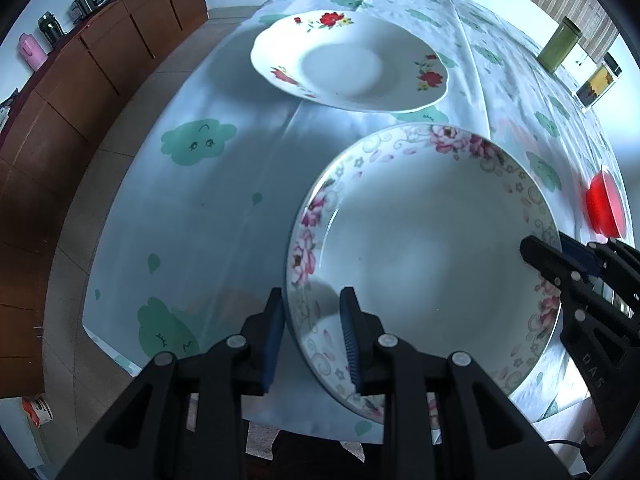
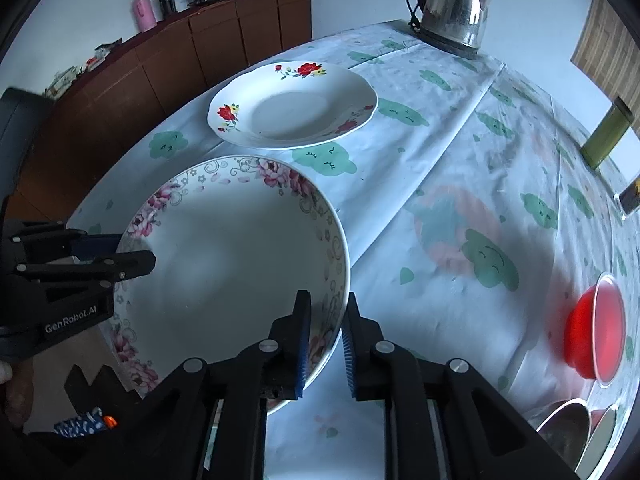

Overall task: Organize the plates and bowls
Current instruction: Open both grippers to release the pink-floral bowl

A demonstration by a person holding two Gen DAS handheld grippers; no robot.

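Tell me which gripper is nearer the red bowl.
Right. The right gripper straddles the pink-flowered plate's rim on the side facing the red bowl; the left gripper straddles the opposite rim.

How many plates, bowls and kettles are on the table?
Plates: 2, the pink flower plate and the red flower plate
Bowls: 1, the red bowl
Kettles: 1, the kettle
Total: 4
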